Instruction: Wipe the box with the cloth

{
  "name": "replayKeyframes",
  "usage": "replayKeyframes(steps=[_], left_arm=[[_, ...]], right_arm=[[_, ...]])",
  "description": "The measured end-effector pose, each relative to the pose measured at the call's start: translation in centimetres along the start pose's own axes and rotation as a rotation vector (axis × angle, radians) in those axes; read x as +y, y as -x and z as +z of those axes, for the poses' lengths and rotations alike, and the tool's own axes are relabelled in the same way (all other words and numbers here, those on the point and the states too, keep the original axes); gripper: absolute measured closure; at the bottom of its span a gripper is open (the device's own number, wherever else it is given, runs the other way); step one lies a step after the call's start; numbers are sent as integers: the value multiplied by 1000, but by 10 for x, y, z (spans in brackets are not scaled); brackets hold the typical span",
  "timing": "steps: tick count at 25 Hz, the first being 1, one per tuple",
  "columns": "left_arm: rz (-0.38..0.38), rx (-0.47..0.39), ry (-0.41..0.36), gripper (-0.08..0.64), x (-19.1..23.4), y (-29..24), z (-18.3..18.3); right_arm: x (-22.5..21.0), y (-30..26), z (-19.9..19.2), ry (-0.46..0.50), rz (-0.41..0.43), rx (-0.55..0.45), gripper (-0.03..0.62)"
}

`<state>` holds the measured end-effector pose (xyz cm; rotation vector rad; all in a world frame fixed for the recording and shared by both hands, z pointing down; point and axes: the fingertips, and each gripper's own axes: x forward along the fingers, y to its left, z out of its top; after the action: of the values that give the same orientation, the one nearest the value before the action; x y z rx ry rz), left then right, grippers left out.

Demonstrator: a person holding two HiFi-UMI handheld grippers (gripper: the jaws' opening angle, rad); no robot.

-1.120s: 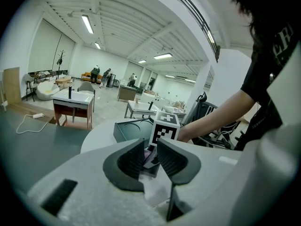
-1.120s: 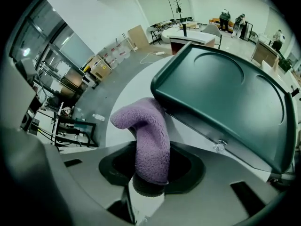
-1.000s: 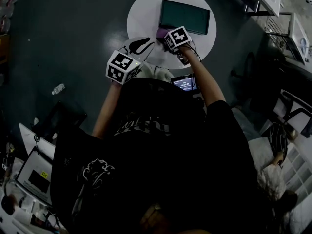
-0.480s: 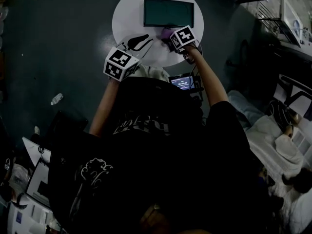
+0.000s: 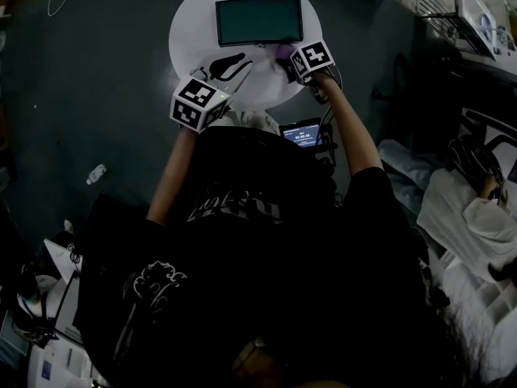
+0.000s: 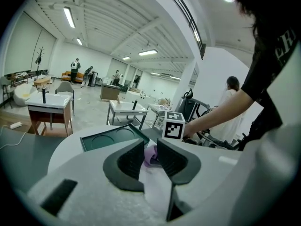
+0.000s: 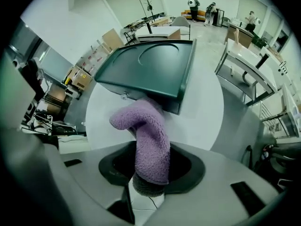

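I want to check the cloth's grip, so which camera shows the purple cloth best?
The right gripper view: the cloth fills the middle, pinched in the right tool. The left gripper view shows a sliver beyond its own jaws; the head view, a small purple patch.

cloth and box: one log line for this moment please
right tongs: shut on purple cloth | cloth tip: at near edge of green box | left tongs: open, empty, over round table
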<state>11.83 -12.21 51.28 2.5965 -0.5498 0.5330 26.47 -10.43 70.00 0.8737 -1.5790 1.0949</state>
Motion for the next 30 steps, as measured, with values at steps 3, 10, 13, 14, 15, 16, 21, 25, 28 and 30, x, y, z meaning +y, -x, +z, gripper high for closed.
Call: replayKeyframes(steps=[3,10,13,14,15,16,21,25,28,30], left_arm=[[-8,-1,-7,465,-3,1,4],[-18,0,-8,465,-3,-1,0],[-17,-2,-9,465,-3,-1,0],[-16,-4,-9,465,-3,-1,0],[-14,-4,-8,465,-2,-2,0],[-12,-5,-6,465,-3,-2,0],[1,-8,-3,465,-7,-9,5],[18,-10,5,466,-4,-7,6],[42,-15,18,465,3,-6,7],[50,-15,22,465,9,-5,7]], right_arm=[[-2,4,-3,0,-6,11,454],[-15,6,-11,-11,-21,21,454],[-23,8,-16,-23,-32,24,454],[-26,9,-17,-30,-38,24,454],[-30,10,-17,-37,-43,21,454],[-35,12,-17,-44,-48,17,454],[-50,20,-5,-36,-58,-2,454],[-61,18,8,26,-102,38,454],[-73,18,17,74,-124,71,454],[-82,20,25,71,-132,67,454]])
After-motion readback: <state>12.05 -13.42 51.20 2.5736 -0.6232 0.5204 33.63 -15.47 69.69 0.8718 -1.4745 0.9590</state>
